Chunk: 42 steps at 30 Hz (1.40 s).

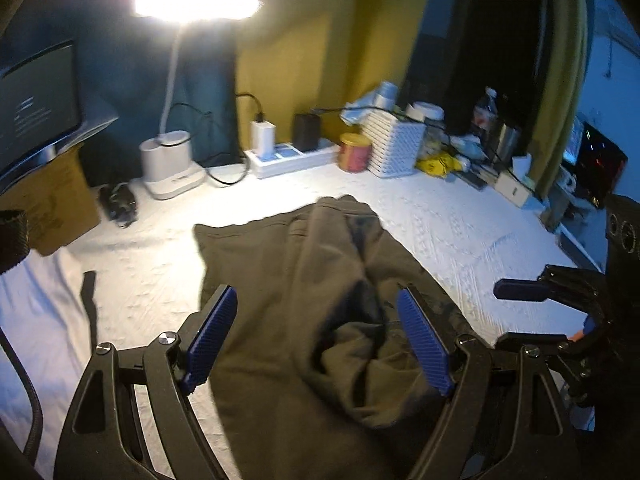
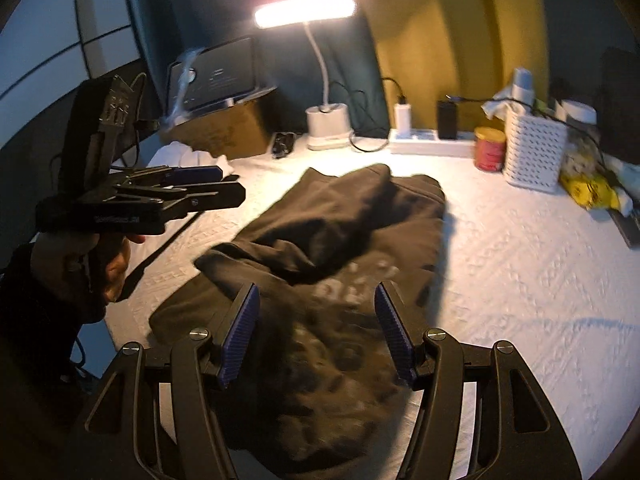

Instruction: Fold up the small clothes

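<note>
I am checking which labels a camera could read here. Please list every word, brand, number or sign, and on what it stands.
None can be read.
Dark monitor screen: pale lines, blurred.
Dark crumpled garment: pale print, blurred.
Brown cardboard box: faint marks, unreadable.
Black left gripper: small white lettering, too small.

The garment (image 2: pixel 328 240) is seen as dark, matt cloth, soft and creased, with a faded pale print. The tabletop (image 1: pixel 460 224) is covered by white cloth, finely embossed. Ribbed blue pads (image 1: pixel 424 344) are carried on the matt black plastic left claw (image 1: pixel 316 344), pinned by bright metal screws. The basket (image 2: pixel 534 152) is perforated white plastic; the box (image 1: pixel 52 200) is brown cardboard; the tin (image 2: pixel 489 149) is glossy.
</note>
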### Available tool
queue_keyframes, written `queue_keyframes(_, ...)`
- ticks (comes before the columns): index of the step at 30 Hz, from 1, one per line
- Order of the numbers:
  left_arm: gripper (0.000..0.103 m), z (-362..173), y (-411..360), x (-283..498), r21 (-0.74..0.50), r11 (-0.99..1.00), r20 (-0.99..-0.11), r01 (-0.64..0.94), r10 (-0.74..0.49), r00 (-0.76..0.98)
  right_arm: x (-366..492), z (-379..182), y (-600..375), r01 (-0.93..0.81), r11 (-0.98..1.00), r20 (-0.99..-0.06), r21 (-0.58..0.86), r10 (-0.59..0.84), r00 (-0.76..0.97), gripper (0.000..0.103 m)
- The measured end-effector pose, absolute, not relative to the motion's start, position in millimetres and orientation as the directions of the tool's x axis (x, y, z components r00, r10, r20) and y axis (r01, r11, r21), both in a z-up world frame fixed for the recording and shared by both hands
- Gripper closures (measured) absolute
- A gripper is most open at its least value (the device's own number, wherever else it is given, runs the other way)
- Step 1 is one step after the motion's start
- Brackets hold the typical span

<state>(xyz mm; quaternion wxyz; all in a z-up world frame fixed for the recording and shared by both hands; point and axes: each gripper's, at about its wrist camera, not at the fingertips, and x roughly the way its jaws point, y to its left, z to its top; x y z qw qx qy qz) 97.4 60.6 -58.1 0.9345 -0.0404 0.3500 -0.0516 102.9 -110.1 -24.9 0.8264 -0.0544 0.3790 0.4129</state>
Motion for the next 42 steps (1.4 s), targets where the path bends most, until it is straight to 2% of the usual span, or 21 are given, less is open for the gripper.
queue_keyframes(7, 0.021, -65, 38, 133, 0.035, 0.991, -0.737, 0.133, -0.064, 0.673, 120, -39, -132, -0.693, 0.681, -0.675, 0.236, 0.628, 0.387, 0.04)
queue_keyframes(14, 0.021, -65, 8, 172, 0.161, 0.946, -0.778, 0.28, -0.053, 0.626, 158, -42, -158, -0.632, 0.737, -0.672, 0.24, 0.596, 0.44, 0.04)
queue_keyframes(19, 0.021, -99, -5, 203, 0.222, 0.91, -0.847, 0.349, 0.004, 0.531, 175, -45, -166, -0.608, 0.751, -0.668, 0.258, 0.593, 0.45, 0.04)
queue_keyframes(22, 0.021, -115, 4, 210, 0.246, 0.905, -0.859, 0.346, 0.038, 0.511, 183, -51, -166, -0.603, 0.754, -0.677, 0.261, 0.588, 0.442, 0.04)
queue_keyframes(23, 0.026, -118, 9, 211, 0.243, 0.909, -0.861, 0.338, 0.042, 0.507, 186, -54, -166, -0.601, 0.755, -0.682, 0.262, 0.586, 0.438, 0.04)
queue_keyframes(24, 0.037, -120, 15, 211, 0.234, 0.916, -0.864, 0.326, 0.042, 0.502, 188, -56, -165, -0.6, 0.756, -0.687, 0.263, 0.583, 0.433, 0.04)
queue_keyframes(25, 0.04, -121, 24, 210, 0.219, 0.926, -0.867, 0.308, 0.039, 0.497, 191, -60, -162, -0.598, 0.758, -0.696, 0.262, 0.578, 0.427, 0.04)
queue_keyframes(29, 0.04, -119, 54, 196, 0.176, 0.958, -0.855, 0.226, 0.035, 0.518, 199, -68, -151, -0.603, 0.756, -0.716, 0.257, 0.567, 0.406, 0.04)
queue_keyframes(36, 0.04, -113, 112, 167, 0.151, 0.988, -0.809, 0.036, 0.103, 0.579, 202, -70, -118, -0.637, 0.734, -0.736, 0.236, 0.563, 0.376, 0.04)
queue_keyframes(42, 0.04, -114, 144, 157, -0.02, 1.0, -0.795, -0.01, -0.009, 0.606, 201, -69, -96, -0.65, 0.729, -0.746, 0.213, 0.551, 0.373, 0.04)
